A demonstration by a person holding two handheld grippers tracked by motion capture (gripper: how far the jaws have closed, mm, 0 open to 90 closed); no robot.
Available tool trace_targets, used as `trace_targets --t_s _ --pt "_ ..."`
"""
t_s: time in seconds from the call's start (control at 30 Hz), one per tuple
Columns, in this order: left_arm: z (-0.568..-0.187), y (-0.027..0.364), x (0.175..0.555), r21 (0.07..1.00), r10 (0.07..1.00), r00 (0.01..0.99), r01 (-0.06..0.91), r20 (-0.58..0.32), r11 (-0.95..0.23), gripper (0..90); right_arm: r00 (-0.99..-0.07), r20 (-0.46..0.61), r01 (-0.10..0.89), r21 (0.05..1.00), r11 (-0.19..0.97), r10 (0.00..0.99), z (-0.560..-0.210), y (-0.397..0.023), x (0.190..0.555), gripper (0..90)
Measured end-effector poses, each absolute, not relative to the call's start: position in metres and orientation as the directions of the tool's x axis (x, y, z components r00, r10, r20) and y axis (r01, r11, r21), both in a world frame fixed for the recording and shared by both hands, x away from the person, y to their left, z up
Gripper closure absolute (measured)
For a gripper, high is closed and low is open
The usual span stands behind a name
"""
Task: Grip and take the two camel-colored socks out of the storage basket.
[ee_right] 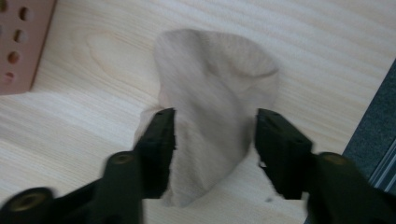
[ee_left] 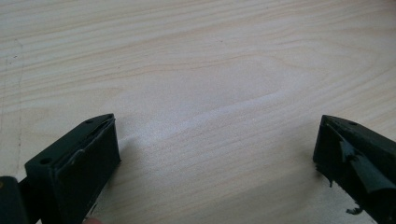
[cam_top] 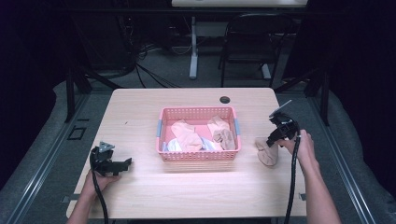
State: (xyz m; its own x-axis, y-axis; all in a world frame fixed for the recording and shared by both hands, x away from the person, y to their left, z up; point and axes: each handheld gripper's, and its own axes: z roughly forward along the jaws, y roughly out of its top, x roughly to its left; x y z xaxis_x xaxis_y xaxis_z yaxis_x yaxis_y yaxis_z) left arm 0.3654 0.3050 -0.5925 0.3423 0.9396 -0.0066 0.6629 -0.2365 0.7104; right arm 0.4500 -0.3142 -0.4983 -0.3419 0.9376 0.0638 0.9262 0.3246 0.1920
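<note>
A beige sock (cam_top: 267, 151) lies crumpled on the wooden table to the right of a pink plastic basket (cam_top: 198, 110). My right gripper (cam_top: 274, 141) hangs over the sock and points down at it. In the right gripper view the sock (ee_right: 215, 88) lies between the jaws of that gripper (ee_right: 215, 119), which stand apart on either side of it without pressing it. My left gripper (cam_top: 122, 164) rests near the table's front left. Its jaws are spread wide over bare wood (ee_left: 217, 123), with nothing between them.
The basket holds several pale socks and cloths (cam_top: 189, 136). Its corner (ee_right: 18, 46) shows at the upper left of the right gripper view. The table's right edge (ee_right: 369, 135) runs close beside the sock. A cable hole (cam_top: 225, 99) sits behind the basket, and a chair (cam_top: 254, 42) stands beyond the table.
</note>
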Motion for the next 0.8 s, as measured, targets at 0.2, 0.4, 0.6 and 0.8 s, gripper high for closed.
trace_targets --t_s 0.2,0.4,0.6,0.8 --pt "-0.592 0.305 0.365 0.709 0.939 0.344 0.663 -0.004 -0.240 0.1 -0.359 0.068 0.916 0.220 0.337 0.931 -0.482 -0.311 0.445 22.3" --pt "-0.592 0.305 0.365 0.710 0.940 0.342 0.663 -0.005 -0.237 0.1 -0.384 0.082 0.893 0.286 0.348 0.920 -0.459 -0.306 0.438 9.8" --pt "-0.592 0.305 0.365 0.709 0.940 0.342 0.663 -0.003 -0.239 0.1 -0.413 0.076 0.869 0.331 0.368 0.908 -0.429 -0.304 0.431 6.4" --pt "-0.592 0.305 0.365 0.709 0.940 0.342 0.663 -0.003 -0.239 0.1 -0.437 0.026 0.849 0.343 0.403 0.899 -0.402 -0.298 0.429 2.8"
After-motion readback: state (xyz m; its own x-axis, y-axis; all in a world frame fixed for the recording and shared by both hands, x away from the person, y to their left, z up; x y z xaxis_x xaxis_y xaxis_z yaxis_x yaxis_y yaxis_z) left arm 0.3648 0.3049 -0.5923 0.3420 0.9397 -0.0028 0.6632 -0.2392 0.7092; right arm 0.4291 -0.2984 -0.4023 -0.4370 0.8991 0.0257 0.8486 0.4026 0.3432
